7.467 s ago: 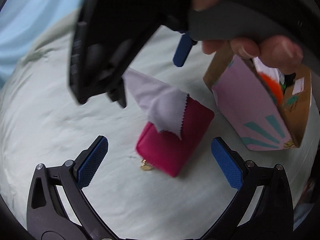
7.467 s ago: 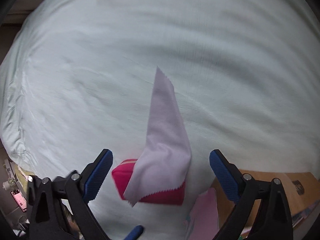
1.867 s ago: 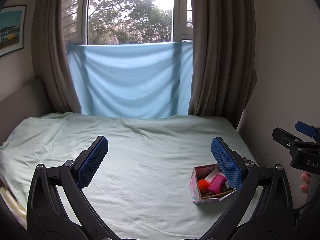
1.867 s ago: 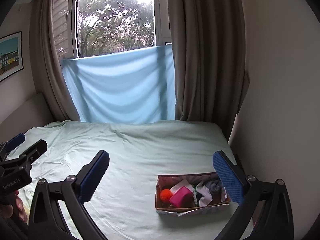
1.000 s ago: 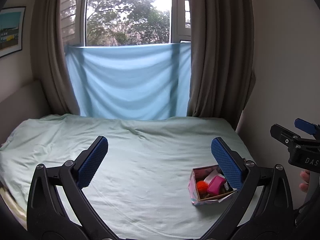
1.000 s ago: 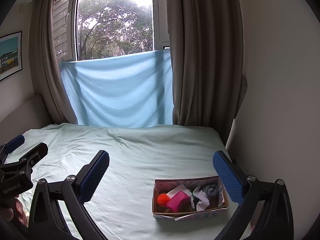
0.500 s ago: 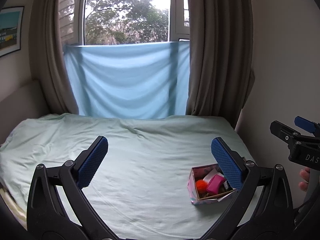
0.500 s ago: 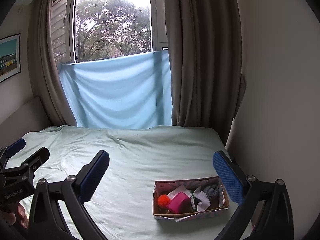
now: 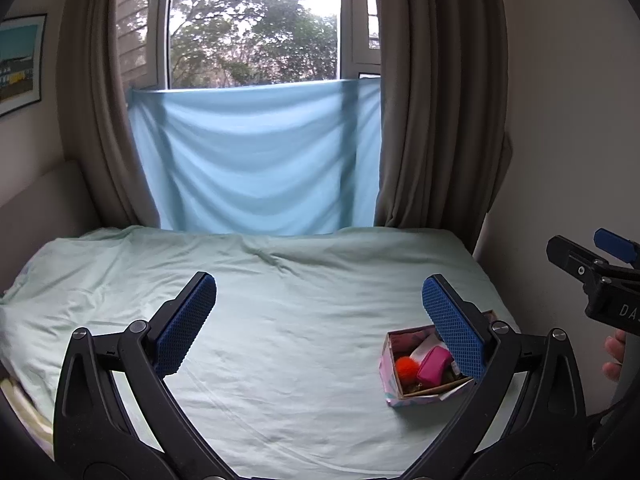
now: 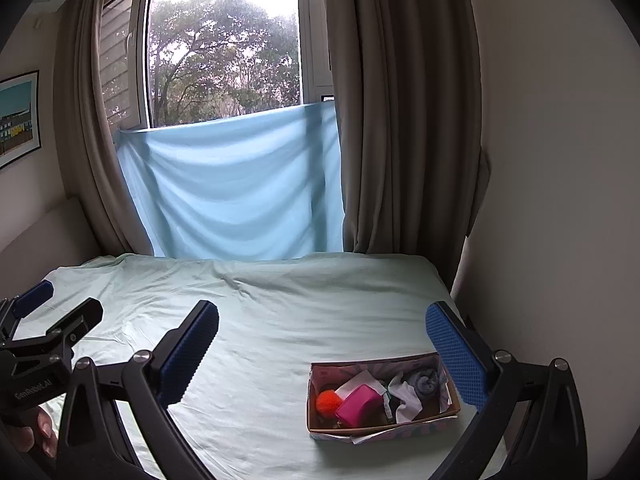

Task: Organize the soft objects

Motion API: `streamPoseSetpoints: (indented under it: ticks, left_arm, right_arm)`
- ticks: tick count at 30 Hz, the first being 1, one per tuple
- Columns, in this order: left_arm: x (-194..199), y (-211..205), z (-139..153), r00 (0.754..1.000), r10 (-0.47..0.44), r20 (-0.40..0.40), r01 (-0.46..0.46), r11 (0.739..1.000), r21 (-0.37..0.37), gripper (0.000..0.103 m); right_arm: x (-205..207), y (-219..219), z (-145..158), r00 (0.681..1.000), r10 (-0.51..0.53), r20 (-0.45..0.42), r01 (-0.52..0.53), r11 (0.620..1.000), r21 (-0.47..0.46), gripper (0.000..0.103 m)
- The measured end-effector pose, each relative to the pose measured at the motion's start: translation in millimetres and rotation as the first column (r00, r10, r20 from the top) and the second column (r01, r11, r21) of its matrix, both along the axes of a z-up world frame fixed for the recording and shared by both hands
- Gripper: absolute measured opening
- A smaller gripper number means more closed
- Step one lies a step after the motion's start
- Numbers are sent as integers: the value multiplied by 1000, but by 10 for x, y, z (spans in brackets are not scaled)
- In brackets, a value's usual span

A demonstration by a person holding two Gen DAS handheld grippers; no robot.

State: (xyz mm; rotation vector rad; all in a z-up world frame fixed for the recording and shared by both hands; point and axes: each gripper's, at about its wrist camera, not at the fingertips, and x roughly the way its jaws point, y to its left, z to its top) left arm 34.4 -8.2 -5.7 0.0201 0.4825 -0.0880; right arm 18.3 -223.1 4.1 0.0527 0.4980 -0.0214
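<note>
Since half a second ago almost nothing has moved; only the box [image 10: 382, 402] sits slightly lower in the right wrist view. It rests on the pale green bed [image 10: 256, 320], in the lower right of both frames, and it contains an orange pompom [image 10: 328, 402], a pink pouch [image 10: 358, 404] and white cloths [image 10: 404, 398]. Both the left gripper [image 9: 320, 326] and the right gripper [image 10: 324, 354] are spread wide with nothing between the blue pads. A blue sheet [image 9: 256, 160] hangs across the window in the upper centre.
</note>
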Motion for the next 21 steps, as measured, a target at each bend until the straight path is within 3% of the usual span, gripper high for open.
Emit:
streamPoseSetpoints:
  ticks: [7,13,21]
  left_arm:
    - [-6,7,13,1000,9,22,-9,1000,1,103]
    - [-50,-28,48,995,40,91,-45,997,55,103]
    - [67,33,-9,999,10,49,-10,1000,3,103]
  right_arm:
    - [8,-11,7,1000,-4,2,4,1000,-1,103]
    - [17,-9,1,1000,-1,2,1,1000,-6,103]
    - [96,10,-21,1000,-8,-15,7,1000,-12,103]
